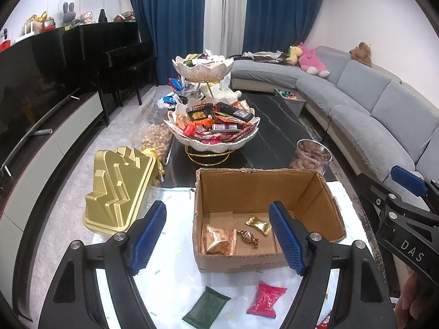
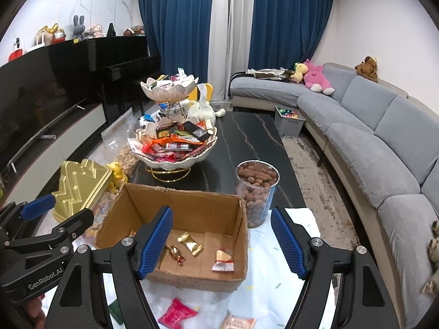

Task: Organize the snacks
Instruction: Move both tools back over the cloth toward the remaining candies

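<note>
Living room with blue curtains, grey sofa, dark marbled surface partly under a white cloth

Left gripper [image 1: 216, 237]: open, nothing between the blue pads, hanging over the near rim of the cardboard box [image 1: 255, 181]

Right gripper [image 2: 222, 242]: open and empty too, above the same box, seen from the other side

Inside the box: gold wrapped candy [image 1: 258, 223], small twisted sweet [image 1: 249, 237], orange-gold packet [image 1: 218, 240], and in the right wrist view a red-and-white packet [image 2: 222, 261] toward the 5 o'clock corner

Loose on the cloth at 6 o'clock of the box: green packet [image 1: 206, 310], red packet [image 1: 266, 299], and an orange packet [image 2: 239, 322] at the bottom edge of the right view

Further out: gold moulded tin [image 1: 119, 189] at 9 o'clock of the box, clear jar of brown nuts [image 2: 256, 189] at 2 o'clock, two-tier shell dish [image 1: 211, 126] heaped with snacks at 12 o'clock

Step in hand, as a judgement: between picks, box partly filled, several snacks not yet inside

Next move likely calls for dropping one gripper toward a loose packet at 6 o'clock, straddling its flat body or pinching an edge, then lifting clear of the box wall before release; thin wrappers on soft cloth may slide or bunch the fabric
</note>
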### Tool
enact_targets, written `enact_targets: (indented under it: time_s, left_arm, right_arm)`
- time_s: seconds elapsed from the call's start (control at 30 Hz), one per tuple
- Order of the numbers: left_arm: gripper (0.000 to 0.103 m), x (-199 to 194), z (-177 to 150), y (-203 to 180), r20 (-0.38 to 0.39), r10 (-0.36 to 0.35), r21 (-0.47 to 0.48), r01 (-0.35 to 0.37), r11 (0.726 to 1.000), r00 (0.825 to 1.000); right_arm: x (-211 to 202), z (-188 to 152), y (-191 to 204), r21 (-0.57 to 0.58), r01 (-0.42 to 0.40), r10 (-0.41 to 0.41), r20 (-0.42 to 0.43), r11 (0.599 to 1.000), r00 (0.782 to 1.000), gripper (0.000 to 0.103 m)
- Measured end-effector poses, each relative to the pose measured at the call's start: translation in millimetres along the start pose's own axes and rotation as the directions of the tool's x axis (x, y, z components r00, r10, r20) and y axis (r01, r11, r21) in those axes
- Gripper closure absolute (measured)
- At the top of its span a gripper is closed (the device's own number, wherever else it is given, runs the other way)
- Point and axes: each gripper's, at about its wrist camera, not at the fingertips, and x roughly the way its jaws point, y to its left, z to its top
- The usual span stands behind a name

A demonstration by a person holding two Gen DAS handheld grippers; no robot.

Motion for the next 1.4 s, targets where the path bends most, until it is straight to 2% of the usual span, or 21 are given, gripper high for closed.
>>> enact_targets:
  time_s: [0.37,0.77,1.07,1.4]
  left_arm:
    - [0.026,-29.8,-13.7,-11.3,0.017,-0.013,0.020,0.013,1.000,1.000]
    - [0.026,-53.8,-47.7,-24.2,0.008,-0.012,0.036,0.012,0.999,1.000]
    - [0.025,-68.5,-77.9,-23.5,-0.004,-0.003,0.032,0.003,0.999,1.000]
    - [0.024,-79.5,-118.3,-27.0,-0.023,0.015,0.074,-0.014,0.997,1.000]
  right_arm:
    - [-28.9,-14.2,-12.6,0.011,0.017,-0.017,0.013,1.000,1.000,0.028]
    - [-59.5,-39.5,-26.5,0.017,0.031,-0.032,0.017,0.999,0.999,0.028]
    - [-77.3,-65.5,-26.6,0.007,0.038,-0.038,0.017,0.999,0.999,0.028]
    - [-89.4,-108.7,-28.8,0.019,0.040,-0.040,-0.012,0.999,0.999,0.028]
